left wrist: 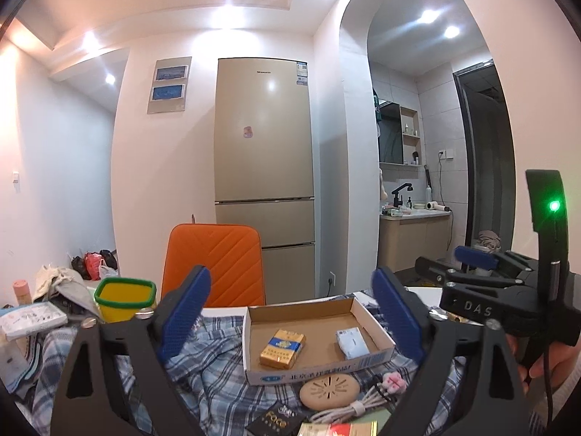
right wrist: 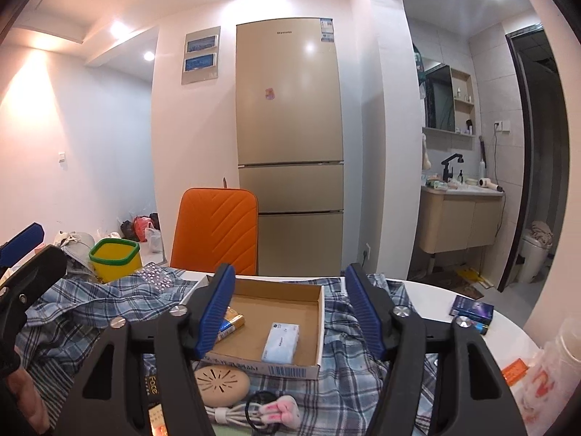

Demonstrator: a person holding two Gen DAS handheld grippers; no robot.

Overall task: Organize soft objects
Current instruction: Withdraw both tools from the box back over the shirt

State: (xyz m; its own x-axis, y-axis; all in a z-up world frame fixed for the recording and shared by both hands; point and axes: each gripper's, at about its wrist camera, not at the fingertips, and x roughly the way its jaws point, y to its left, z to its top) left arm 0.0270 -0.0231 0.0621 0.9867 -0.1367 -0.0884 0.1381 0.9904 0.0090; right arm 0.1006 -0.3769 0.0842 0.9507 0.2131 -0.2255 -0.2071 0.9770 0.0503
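Both grippers hang above the table with nothing between their pads; the left gripper (left wrist: 292, 312) stands spread wide, the right gripper (right wrist: 290, 309) spread too, a little narrower; neither touches anything. The soft thing here is the plaid cloth (left wrist: 214, 370), crumpled across the table (right wrist: 435, 290) and running under the cardboard tray (left wrist: 377, 354); it lies loose on the left and bunched at the right of the tray (right wrist: 321, 330). In the tray sit a yellow pack (left wrist: 282, 348) and a white box (left wrist: 351, 343); in front of it lie a tan disc (left wrist: 328, 392), a coiled cable (left wrist: 348, 405) with a pink clip (left wrist: 392, 381), and a black card (left wrist: 277, 419); a yellow bin (left wrist: 125, 299) stands at the far left.

The step in hand looks like the approach, before any grasp; the cloth is unsorted. The next move likely calls for each gripper to come down on a free edge of cloth, one either side of the tray, and pinch a fold; the tray and the small things weigh the cloth down, so pulling could drag or tip them; clearing or lifting the tray first seems safer.
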